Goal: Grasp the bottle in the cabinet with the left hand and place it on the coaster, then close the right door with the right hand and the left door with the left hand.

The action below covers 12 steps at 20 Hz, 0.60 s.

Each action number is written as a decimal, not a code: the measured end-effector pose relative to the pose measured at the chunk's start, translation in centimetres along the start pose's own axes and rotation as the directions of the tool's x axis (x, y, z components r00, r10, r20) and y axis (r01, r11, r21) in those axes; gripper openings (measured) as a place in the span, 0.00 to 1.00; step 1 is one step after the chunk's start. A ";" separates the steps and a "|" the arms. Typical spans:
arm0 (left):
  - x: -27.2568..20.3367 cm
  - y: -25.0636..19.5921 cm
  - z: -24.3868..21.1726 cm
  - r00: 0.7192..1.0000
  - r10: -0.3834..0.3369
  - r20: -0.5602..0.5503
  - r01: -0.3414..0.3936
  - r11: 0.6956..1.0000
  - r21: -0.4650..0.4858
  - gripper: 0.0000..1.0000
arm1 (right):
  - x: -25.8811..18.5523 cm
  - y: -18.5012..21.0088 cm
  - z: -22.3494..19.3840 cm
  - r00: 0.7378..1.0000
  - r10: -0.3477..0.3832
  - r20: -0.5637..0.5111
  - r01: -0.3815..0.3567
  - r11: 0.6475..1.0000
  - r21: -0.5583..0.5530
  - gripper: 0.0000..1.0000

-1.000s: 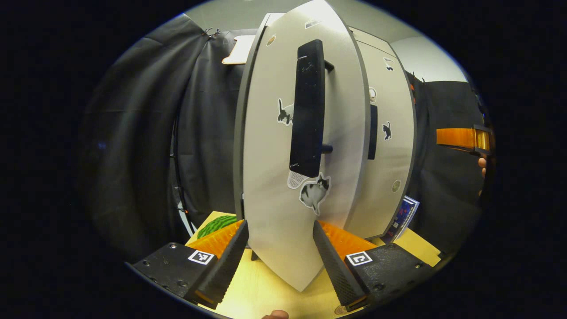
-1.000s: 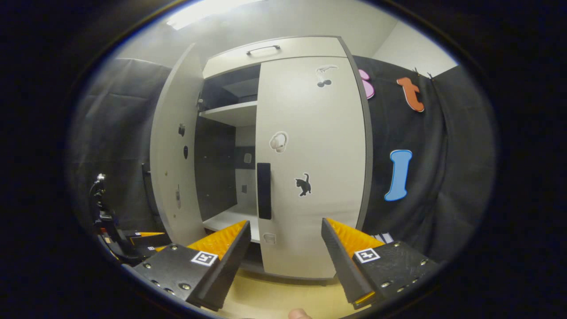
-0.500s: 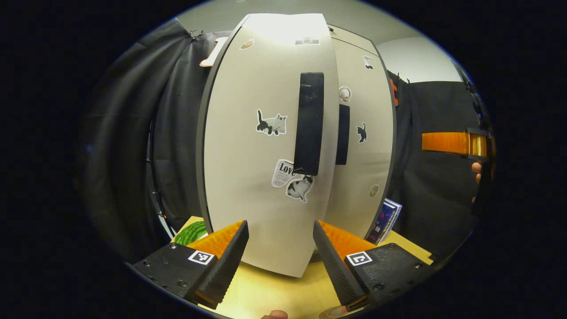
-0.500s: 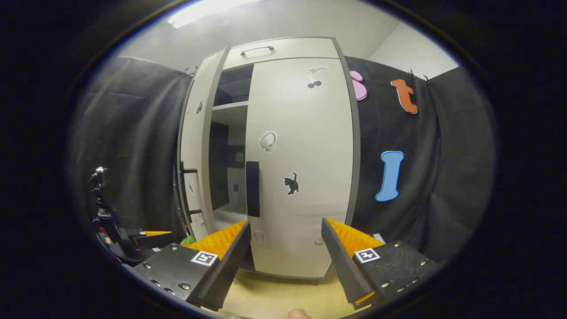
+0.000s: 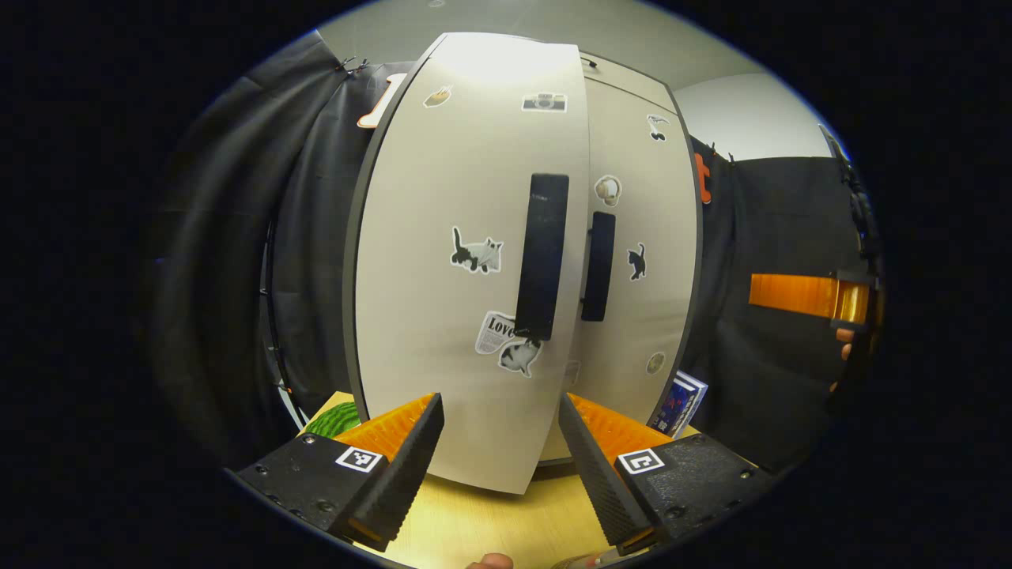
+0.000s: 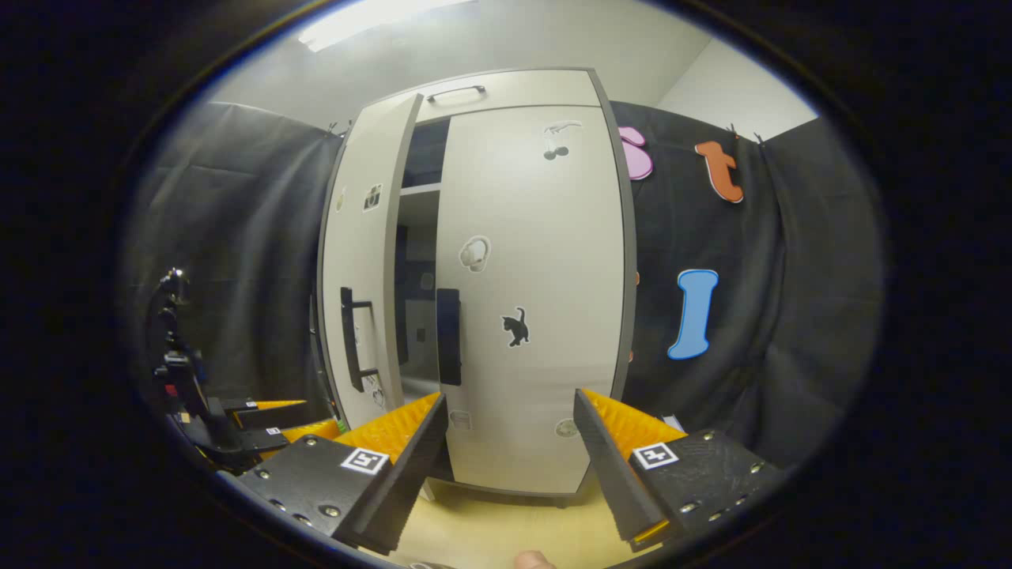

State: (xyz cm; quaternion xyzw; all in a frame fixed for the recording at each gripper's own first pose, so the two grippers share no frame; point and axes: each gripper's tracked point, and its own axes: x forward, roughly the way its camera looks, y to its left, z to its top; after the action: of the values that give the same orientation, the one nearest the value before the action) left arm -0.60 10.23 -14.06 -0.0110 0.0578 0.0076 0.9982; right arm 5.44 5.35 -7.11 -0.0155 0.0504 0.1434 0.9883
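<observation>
The white cabinet's left door (image 5: 443, 316) stands right in front of my open left gripper (image 5: 499, 403), its lower corner between the fingers; I cannot tell whether they touch it. Its black handle (image 5: 541, 257) is just above. In the right gripper view the right door (image 6: 530, 300) lies shut against the cabinet, while the left door (image 6: 360, 276) stays ajar by a narrow gap. My right gripper (image 6: 510, 403) hangs open in front of the right door, holding nothing. The left gripper (image 6: 261, 415) shows low at the left of that view.
The cabinet stands on a yellow wooden table (image 5: 474, 521). A green striped object (image 5: 336, 415) lies left of the cabinet, and a blue box (image 5: 681, 403) leans at its right side. Black cloth walls surround the booth.
The left door has swung further toward the cabinet, narrowing the gap, with my left gripper following it. The right gripper has barely moved.
</observation>
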 end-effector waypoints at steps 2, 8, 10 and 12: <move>-0.2 -0.1 1.1 1.000 0.007 0.017 -0.007 1.000 0.006 0.93 | -0.2 0.0 0.1 1.000 0.000 0.000 0.000 1.000 0.001 0.96; -0.2 -0.7 4.6 0.998 0.037 0.056 -0.037 0.999 -0.003 0.93 | -1.1 -0.8 1.0 0.999 -0.036 0.033 0.035 0.999 0.013 0.96; -0.3 -1.1 6.4 0.995 0.053 0.087 -0.053 0.999 0.003 0.94 | -1.3 -1.4 1.6 0.997 -0.059 0.044 0.059 0.998 0.013 0.96; -0.4 -1.3 8.0 0.992 0.070 0.103 -0.071 0.997 0.011 0.94 | -1.3 -1.8 2.2 0.996 -0.078 0.052 0.077 0.997 0.011 0.97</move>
State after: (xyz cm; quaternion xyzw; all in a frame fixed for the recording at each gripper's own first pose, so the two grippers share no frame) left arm -0.05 9.08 -6.08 -0.0013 0.0067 0.0430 0.9991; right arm 4.90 3.31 -4.72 -0.0091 0.0245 0.1050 0.9941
